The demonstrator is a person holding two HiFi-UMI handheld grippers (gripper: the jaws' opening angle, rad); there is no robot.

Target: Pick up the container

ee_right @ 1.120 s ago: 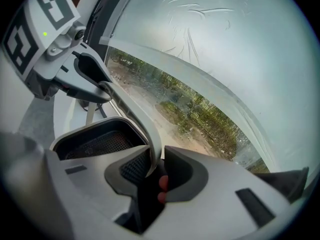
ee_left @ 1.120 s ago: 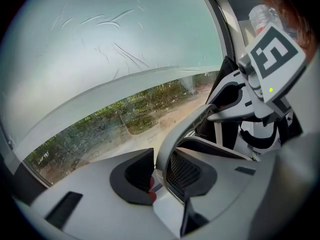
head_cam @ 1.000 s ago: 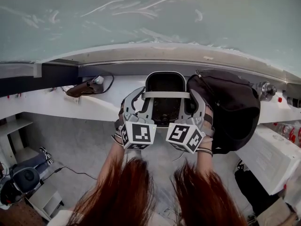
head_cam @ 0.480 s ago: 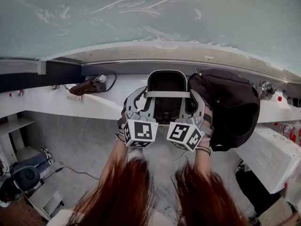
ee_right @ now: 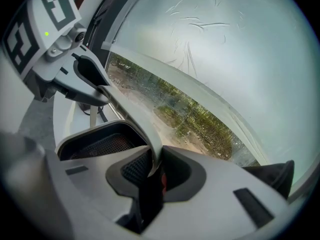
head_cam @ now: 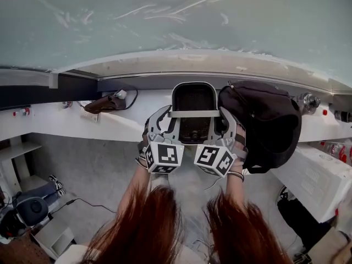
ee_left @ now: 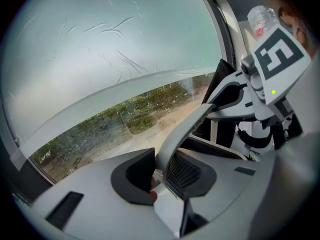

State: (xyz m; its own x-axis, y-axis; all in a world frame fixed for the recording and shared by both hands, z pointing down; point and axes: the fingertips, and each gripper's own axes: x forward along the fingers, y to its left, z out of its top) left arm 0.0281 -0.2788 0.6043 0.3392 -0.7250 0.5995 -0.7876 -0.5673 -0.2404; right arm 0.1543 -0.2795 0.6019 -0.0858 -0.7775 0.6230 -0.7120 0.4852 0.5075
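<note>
- The container (head_cam: 193, 94), a grey-rimmed bin with dark mesh inside, is at the white ledge (head_cam: 66, 122) below the window (head_cam: 165, 21), its handle (head_cam: 193, 113) arching across the top
- The left gripper (ee_left: 159, 176) has its jaws closed on the handle's left end
- The right gripper (ee_right: 155, 171) pinches the right end between narrow jaws
- A black bag (head_cam: 264, 120) lies just beside the container, on its right

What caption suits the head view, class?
Left gripper and right gripper clamp the grey strap handle of a dark mesh-lined container on a white windowsill.
</note>
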